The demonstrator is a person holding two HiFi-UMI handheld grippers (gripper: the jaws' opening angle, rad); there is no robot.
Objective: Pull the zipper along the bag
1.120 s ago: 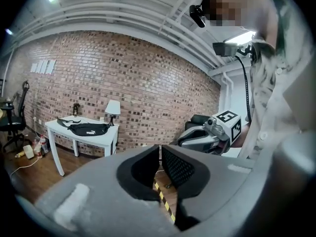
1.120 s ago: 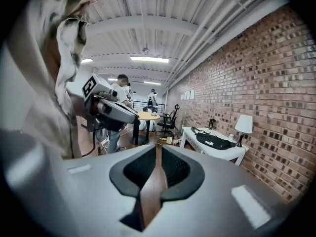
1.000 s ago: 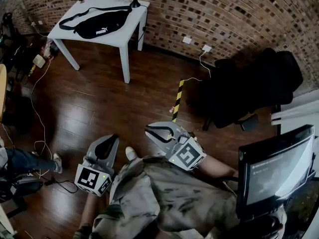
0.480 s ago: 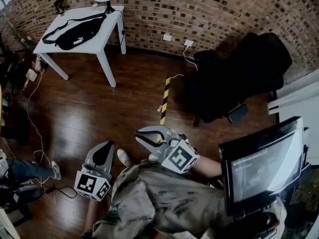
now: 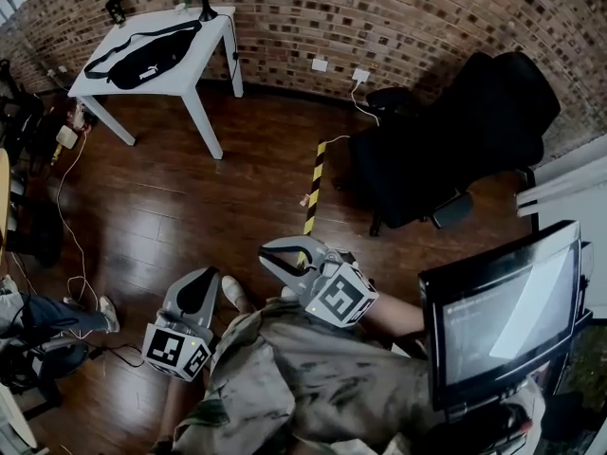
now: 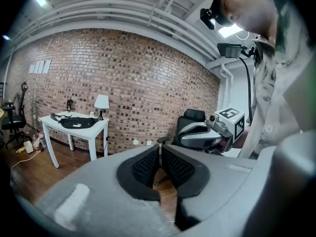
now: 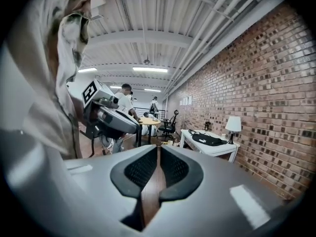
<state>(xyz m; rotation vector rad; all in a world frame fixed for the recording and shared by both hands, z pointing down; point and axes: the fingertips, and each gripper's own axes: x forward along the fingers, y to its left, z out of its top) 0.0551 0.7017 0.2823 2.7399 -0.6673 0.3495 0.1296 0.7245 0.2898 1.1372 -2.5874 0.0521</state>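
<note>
Left hand-held gripper point(image 5: 207, 278) and right hand-held gripper point(image 5: 266, 253), both empty.
Jaws nearly together over the wooden floor point(image 5: 190, 207); well beyond them the black bag point(image 5: 142, 60) lies on the white desk point(image 5: 194, 76) against the brick wall point(image 5: 379, 17).

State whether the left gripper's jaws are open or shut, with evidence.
Shut and empty: the left gripper shows its pads closed together at the tips, with nothing between them.
</note>
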